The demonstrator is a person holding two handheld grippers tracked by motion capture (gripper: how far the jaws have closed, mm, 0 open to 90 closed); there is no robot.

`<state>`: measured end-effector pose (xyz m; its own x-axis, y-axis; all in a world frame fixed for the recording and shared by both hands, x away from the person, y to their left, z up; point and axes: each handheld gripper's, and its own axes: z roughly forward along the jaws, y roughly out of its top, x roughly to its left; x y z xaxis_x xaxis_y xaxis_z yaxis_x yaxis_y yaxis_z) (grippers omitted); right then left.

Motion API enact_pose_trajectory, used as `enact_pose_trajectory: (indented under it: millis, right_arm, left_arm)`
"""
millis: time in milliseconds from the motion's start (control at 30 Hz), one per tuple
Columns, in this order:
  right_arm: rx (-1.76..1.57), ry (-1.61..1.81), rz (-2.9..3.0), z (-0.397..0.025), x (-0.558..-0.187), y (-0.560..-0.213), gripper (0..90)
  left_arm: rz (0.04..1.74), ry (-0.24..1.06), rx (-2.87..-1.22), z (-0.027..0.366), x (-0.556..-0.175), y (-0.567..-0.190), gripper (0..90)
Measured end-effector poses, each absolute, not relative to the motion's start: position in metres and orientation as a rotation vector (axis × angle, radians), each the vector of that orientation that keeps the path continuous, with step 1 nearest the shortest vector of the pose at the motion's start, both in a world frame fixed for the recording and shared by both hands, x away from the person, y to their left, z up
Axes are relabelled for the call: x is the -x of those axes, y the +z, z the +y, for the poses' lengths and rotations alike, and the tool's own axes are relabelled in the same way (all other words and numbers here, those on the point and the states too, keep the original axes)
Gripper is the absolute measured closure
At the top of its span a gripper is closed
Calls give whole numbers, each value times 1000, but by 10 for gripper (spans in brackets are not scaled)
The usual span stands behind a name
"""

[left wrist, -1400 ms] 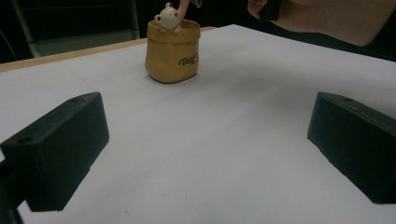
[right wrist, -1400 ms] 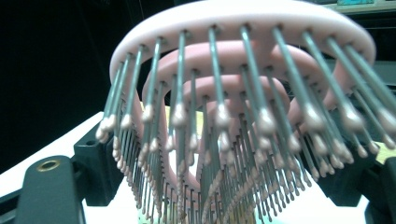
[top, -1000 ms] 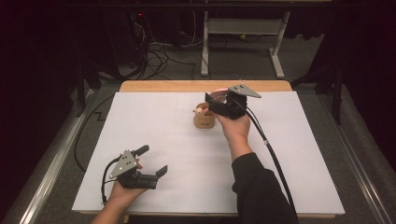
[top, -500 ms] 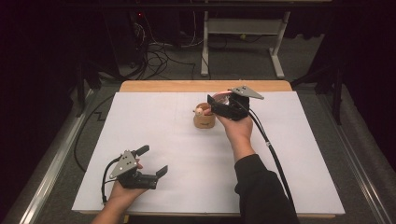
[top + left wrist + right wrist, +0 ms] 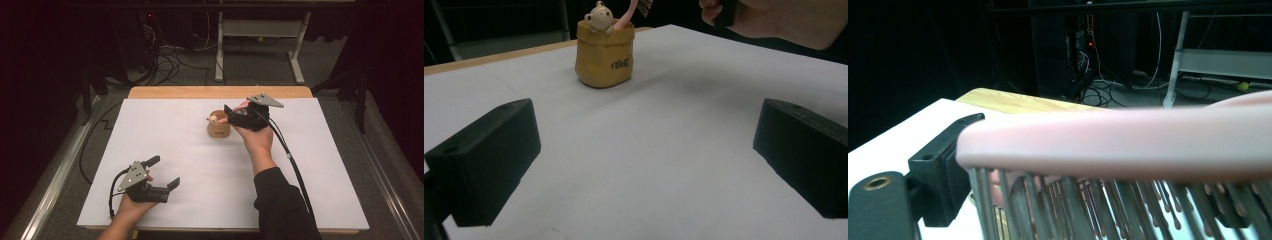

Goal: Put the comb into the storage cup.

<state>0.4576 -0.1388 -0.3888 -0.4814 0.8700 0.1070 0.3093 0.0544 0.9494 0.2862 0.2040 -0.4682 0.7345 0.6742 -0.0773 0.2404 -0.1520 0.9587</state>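
- White sheeting covers the surface (image 5: 200, 170); a dark room with cables and a metal frame lies beyond.
- Right gripper (image 5: 231, 114): jaws pinch a pink plastic hairbrush (image 5: 1128, 145), its handle standing in the tan sack-shaped holder with a small bear figure (image 5: 605, 52).
- Left gripper (image 5: 164, 173): jaws spread wide, empty, well short of the holder.

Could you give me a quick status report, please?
Left tongs open, idle near table edge. Right tongs shut on pink brush, handle in bear holder. Nothing in the way.
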Motion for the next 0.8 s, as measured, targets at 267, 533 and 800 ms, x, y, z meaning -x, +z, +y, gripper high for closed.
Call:
enact_pose_trajectory:
  millis: [267, 533, 800]
  right_arm:
    - [-1194, 1435, 1840, -144, -457, -392, 72]
    - [-1210, 1428, 1860, -150, -456, -395, 4]
    - [-1202, 1425, 1850, -155, -452, -396, 3]
  left_arm:
    - [728, 445, -1726, 203, -286, -468, 0]
    - [725, 444, -1730, 203, -286, -468, 0]
    - [724, 444, -1732, 202, -286, -469, 0]
